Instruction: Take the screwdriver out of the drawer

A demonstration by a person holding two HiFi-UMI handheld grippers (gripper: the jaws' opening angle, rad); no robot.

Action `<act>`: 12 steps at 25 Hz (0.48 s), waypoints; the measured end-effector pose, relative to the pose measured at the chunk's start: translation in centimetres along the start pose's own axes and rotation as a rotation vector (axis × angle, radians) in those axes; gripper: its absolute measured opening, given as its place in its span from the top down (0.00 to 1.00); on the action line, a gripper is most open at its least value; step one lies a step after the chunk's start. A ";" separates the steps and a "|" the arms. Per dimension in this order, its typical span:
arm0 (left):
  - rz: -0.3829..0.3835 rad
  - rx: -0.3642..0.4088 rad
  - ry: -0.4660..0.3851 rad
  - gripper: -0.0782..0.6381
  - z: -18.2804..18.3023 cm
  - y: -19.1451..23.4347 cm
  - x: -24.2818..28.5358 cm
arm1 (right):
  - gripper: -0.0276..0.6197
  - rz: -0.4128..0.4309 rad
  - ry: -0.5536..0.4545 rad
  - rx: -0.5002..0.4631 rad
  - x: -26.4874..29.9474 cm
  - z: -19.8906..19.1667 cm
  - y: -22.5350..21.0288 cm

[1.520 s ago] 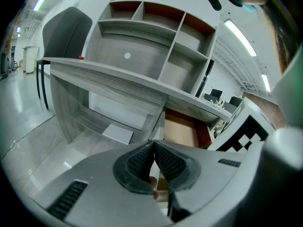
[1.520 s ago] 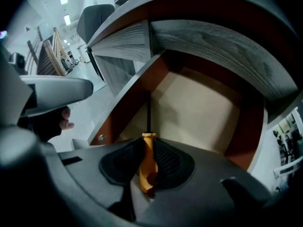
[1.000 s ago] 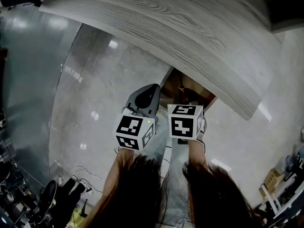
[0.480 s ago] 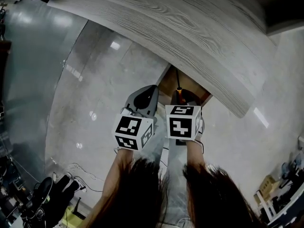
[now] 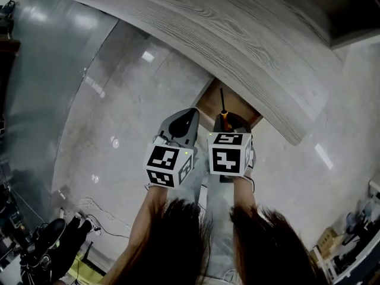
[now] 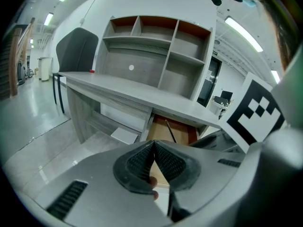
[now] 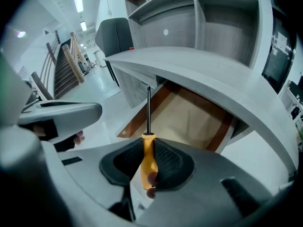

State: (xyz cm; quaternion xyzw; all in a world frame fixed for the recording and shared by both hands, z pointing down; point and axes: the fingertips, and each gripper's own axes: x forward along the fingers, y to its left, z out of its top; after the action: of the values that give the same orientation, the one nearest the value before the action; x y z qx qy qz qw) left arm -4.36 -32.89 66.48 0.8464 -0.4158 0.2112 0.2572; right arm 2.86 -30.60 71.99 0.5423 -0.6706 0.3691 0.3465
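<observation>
Claws: right gripper (image 5: 228, 122) is clamped on the screwdriver (image 5: 224, 113) by its orange handle; left gripper (image 5: 191, 113) is closed on nothing.

Head view: both grippers sit side by side, almost touching, at the near edge of the open drawer (image 5: 209, 101) under the desk top (image 5: 225, 34). The tool points away from the person, out over the drawer's wood bottom. It looks lifted rather than lying in the drawer, but clearance can't be confirmed from this angle. Forearms (image 5: 148, 215) run parallel, straight out from the body, marker cubes (image 5: 168, 165) facing up.

Left gripper view: pads (image 6: 141, 162) meet at the tips with nothing between them. It's aimed at the drawer (image 6: 158, 131) but doing no work, so my read is that it's parked alongside, out of the way. The thin dark shaft (image 6: 169, 130) shows over the drawer, just right of centre.

Right gripper view: the handle (image 7: 147, 157) stands upright between the pads (image 7: 168, 163), shaft (image 7: 148, 110) in line with the jaws. Grabbing the fat handle makes sense, since there's more surface than on the shaft. Judgement: extraction is mostly done, and what's left is backing clear of the desk edge.
</observation>
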 end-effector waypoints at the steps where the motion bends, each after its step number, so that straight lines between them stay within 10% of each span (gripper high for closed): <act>1: 0.004 -0.004 -0.002 0.87 0.0 -0.2 -0.2 | 0.83 0.003 -0.002 -0.006 -0.3 0.0 0.1; 12: 0.065 -0.034 -0.027 0.87 0.0 -1.6 -2.7 | 0.83 0.041 -0.008 -0.050 -2.6 -0.8 0.5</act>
State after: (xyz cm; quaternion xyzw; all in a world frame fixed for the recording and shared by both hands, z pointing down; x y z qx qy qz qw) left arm -4.57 -30.46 64.58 0.8307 -0.4502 0.2008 0.2588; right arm 2.85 -28.59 70.10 0.5211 -0.6920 0.3569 0.3496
